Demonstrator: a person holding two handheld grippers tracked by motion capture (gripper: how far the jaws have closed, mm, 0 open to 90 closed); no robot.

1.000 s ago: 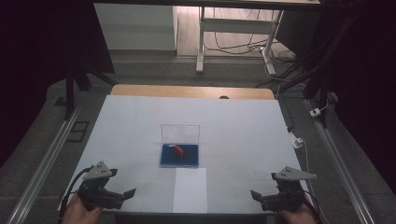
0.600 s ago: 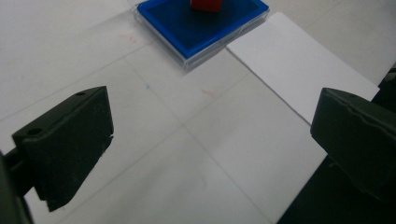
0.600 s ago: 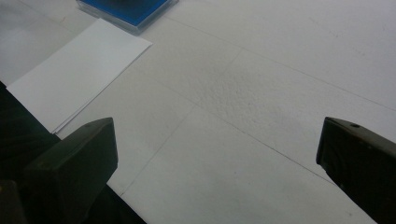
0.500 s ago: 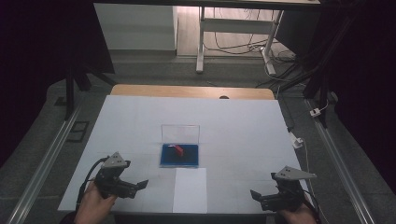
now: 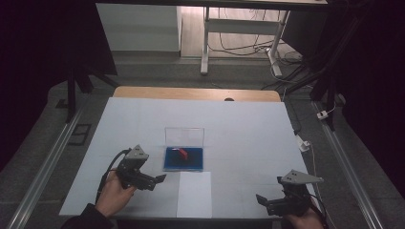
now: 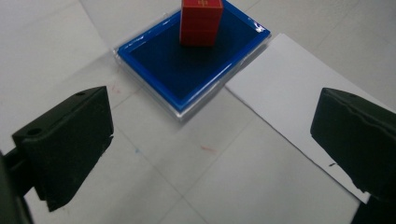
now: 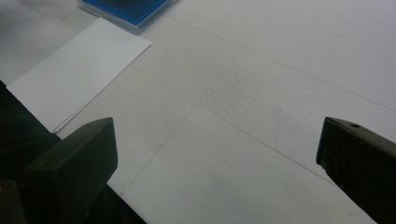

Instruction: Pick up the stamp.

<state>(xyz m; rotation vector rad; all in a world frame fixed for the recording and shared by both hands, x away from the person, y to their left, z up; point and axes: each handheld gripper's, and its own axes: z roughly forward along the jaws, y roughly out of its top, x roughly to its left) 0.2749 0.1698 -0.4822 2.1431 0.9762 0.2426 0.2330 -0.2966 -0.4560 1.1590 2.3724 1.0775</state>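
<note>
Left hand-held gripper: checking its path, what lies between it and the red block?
Bare tabletop, then the ink pad's near rim; the red block stands on it, per the left gripper view.

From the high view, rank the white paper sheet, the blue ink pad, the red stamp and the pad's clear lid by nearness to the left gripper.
1. White paper sheet, just right of the left gripper; blue ink pad, ahead-right: too close to call.
2. Red stamp, standing on the pad.
3. Clear lid, upright at the pad's far edge.
</note>
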